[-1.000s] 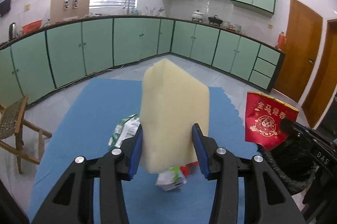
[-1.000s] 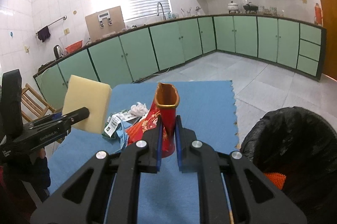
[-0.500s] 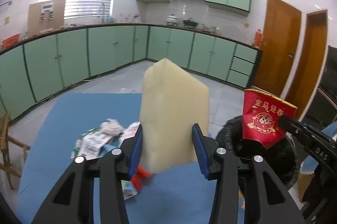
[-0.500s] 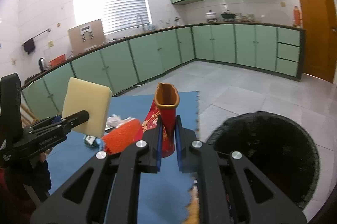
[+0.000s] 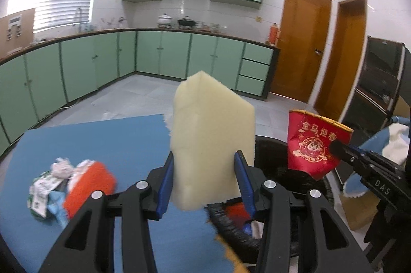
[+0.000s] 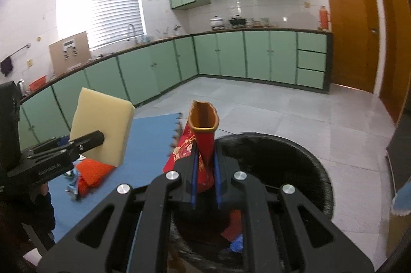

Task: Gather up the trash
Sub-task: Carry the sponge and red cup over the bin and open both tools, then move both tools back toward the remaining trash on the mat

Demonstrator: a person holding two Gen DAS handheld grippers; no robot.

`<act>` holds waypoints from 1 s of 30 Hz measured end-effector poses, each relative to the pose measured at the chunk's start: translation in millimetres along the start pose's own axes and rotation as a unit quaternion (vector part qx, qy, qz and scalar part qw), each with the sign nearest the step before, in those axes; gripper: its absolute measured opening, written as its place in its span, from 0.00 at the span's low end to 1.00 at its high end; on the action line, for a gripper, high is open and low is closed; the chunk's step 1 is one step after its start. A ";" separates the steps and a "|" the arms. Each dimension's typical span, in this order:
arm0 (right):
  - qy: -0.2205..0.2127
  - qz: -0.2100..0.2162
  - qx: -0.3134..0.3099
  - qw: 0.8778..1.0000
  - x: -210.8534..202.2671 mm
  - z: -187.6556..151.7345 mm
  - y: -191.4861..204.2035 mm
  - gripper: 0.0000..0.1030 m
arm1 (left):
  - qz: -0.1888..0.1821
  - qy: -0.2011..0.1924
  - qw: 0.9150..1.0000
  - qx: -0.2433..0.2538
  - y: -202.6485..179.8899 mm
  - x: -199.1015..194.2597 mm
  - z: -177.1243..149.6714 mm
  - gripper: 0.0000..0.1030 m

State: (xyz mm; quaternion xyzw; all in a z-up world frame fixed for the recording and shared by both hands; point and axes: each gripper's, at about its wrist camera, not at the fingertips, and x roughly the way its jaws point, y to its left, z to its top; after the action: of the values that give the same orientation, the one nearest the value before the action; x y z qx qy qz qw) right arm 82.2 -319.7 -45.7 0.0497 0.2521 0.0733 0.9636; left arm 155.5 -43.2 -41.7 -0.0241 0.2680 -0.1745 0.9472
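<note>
We hold the left tool (image 5: 204, 180) with its blue-padded fingers clamped on either side of a pale yellow foam block (image 5: 210, 142), which stands upright between them and sticks out well above the fingertips. Seen from the right wrist, the same foam block (image 6: 102, 129) hangs above the blue mat (image 6: 149, 144), near the mat's edge that faces the bin. Our right tool (image 6: 205, 167) is pressed together on a red paper bag (image 6: 203, 144) with gold print and a gold rim, its open mouth turned upward; the bag sits over the near rim of the black trash bin (image 6: 295, 157). From the left wrist we see the red paper bag (image 5: 314, 144) pinched at its right side by the right tool (image 5: 339, 148), held above the black trash bin (image 5: 272, 157), whose dark lining already holds a few red, white and blue scraps. On the blue mat (image 5: 102, 142), toward its left edge, lies a small heap of remaining trash: an orange scrubber (image 5: 90, 185) touching crumpled printed wrappers (image 5: 48, 185). The bin stands just off the mat's right edge, on the grey tiled floor (image 6: 282, 108). Green cabinets (image 5: 164, 54) line the walls behind.
</note>
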 end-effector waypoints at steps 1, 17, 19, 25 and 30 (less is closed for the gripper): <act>0.002 -0.004 0.003 1.000 0.2 -2.4 -6.4 0.09 | -0.007 0.002 1.000 0.003 -8.6 6.3 0.4 0.44; 0.057 -0.059 0.037 0.996 37.8 -54.7 -89.4 0.12 | -0.052 0.051 0.996 0.041 -85.9 88.3 -13.3 0.45; 0.070 -0.065 0.039 0.995 44.7 -61.5 -96.6 0.14 | -0.061 0.069 0.995 0.044 -90.4 101.1 -14.7 0.48; 0.085 -0.081 0.059 0.991 48.0 -75.6 -105.9 0.50 | -0.071 0.084 0.993 0.046 -93.4 105.8 -17.7 0.67; 0.064 -0.097 0.068 0.991 29.3 -77.8 -88.2 0.87 | -0.065 0.076 0.994 0.031 -76.1 89.5 -13.0 0.70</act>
State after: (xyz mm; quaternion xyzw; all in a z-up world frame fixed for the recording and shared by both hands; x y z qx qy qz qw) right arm 79.4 -397.0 -138.9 0.0863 0.3210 -0.0345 0.9425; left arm 195.8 -144.7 -86.9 0.0017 0.3317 -0.2452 0.9110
